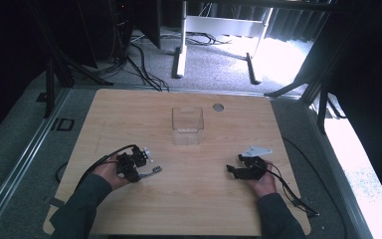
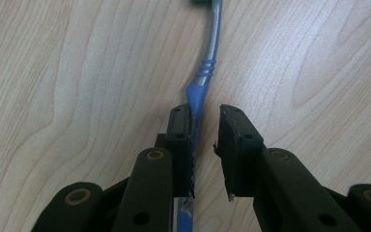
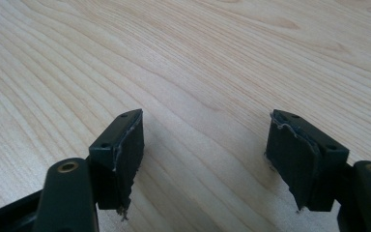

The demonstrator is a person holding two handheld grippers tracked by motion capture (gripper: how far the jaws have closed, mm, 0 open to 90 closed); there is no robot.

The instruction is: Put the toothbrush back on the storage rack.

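our left gripper point(image 2: 206, 126) sits open around the blue toothbrush point(image 2: 207, 67) handle lying flat on the table point(image 1: 129, 114), looks light, stiff and kinda slick so we'd pinch mid-handle, right gripper point(image 3: 205, 145) open and empty

obstacle: clear box point(image 1: 187, 124) mid-table, far side | free: bare wood between and around both hands

Counted on the wooden table point(image 1: 129, 114): one clear plastic container point(image 1: 187, 125), standing near the middle toward the far edge; one blue-and-grey toothbrush point(image 1: 151, 171), lying nearer the person and to the left of the container; and two black grippers, the left gripper point(image 1: 138, 165) at the toothbrush and the right gripper point(image 1: 235, 169) to the container's right.
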